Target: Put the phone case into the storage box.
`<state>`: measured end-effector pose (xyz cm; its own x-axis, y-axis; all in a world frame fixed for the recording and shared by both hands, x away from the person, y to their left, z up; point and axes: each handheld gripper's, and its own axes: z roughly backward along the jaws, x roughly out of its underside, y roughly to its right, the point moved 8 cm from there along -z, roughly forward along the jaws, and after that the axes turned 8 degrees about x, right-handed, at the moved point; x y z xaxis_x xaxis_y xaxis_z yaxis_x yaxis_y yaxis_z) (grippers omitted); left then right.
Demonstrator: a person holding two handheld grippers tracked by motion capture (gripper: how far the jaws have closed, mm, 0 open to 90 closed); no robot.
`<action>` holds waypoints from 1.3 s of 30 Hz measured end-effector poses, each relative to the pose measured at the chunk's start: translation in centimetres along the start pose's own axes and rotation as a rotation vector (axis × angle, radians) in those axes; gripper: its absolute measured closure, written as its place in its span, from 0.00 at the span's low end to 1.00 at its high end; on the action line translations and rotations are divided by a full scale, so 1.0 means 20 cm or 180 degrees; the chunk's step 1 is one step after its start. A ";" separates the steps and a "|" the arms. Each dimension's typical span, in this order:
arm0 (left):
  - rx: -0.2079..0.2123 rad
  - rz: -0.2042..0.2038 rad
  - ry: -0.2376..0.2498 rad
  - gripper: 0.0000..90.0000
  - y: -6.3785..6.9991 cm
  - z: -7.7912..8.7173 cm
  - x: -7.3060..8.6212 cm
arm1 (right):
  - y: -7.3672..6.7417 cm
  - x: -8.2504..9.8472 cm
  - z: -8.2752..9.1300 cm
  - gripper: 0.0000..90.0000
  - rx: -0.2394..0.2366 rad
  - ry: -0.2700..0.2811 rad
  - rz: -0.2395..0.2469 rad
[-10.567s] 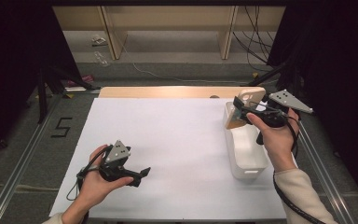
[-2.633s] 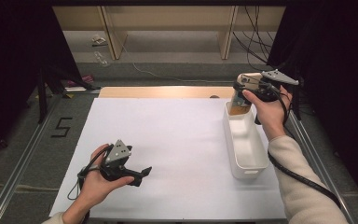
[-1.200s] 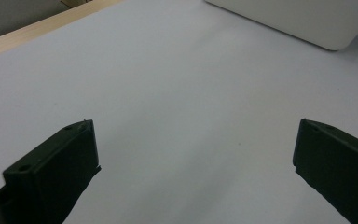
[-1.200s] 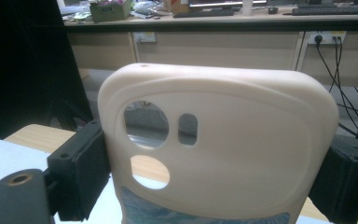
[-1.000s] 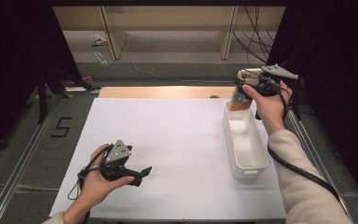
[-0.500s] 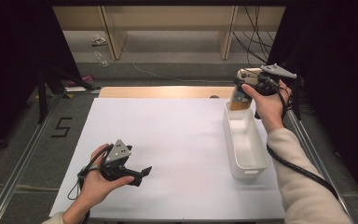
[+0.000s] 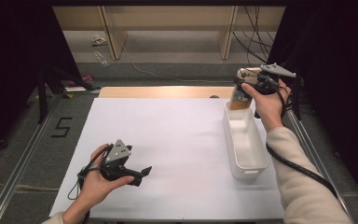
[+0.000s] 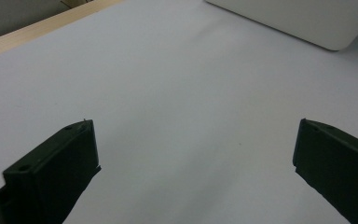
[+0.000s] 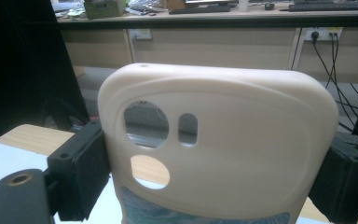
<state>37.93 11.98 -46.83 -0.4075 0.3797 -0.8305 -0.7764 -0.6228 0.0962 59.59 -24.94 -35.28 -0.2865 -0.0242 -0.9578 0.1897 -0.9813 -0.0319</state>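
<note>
My right gripper (image 7: 243, 88) sits at the upper right of the high view, lifted above the far end of the white bin (image 7: 259, 161). Its jaws are closed onto the two side edges of a cream phone case (image 9: 214, 144), which stands upright between them. In the right gripper view the case takes up the middle of the frame, camera cut-outs toward the upper left, with a black jaw pressed against it at the lower left and another at the lower right. In the high view the same case (image 7: 239, 95) hangs just over the bin's far rim, clear of the white table sheet (image 7: 177, 140).

My left gripper (image 7: 142, 171) rests low at the lower left of the high view, on or just over the sheet; I cannot tell which. Its jaws are spread wide with nothing between them, and the left gripper view shows bare sheet in the gap, with a corner of the bin (image 8: 307, 23) at the upper right.

I judge this to be the carry step: the case is gripped and raised by the bin. Whether it is going in or coming out I cannot tell. If in, the next move calls for lowering it squarely between the bin's walls before I ease the jaws apart, so it does not catch the rim.
</note>
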 end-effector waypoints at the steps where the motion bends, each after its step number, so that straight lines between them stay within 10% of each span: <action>1: 0.0000 -0.0001 -0.0001 0.00 0.00 0.00 0.00 | 0.00 0.00 0.00 0.15 0.0000 -0.0001 0.0002; 39: 0.0003 0.0001 0.0005 0.00 0.00 0.00 0.00 | 0.00 0.03 -0.08 0.15 0.0052 -0.0064 0.0025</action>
<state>37.93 11.94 -46.83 -0.4071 0.3785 -0.8312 -0.7767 -0.6223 0.0970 60.92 -24.74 -36.34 -0.3039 -0.0357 -0.9520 0.1767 -0.9841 -0.0195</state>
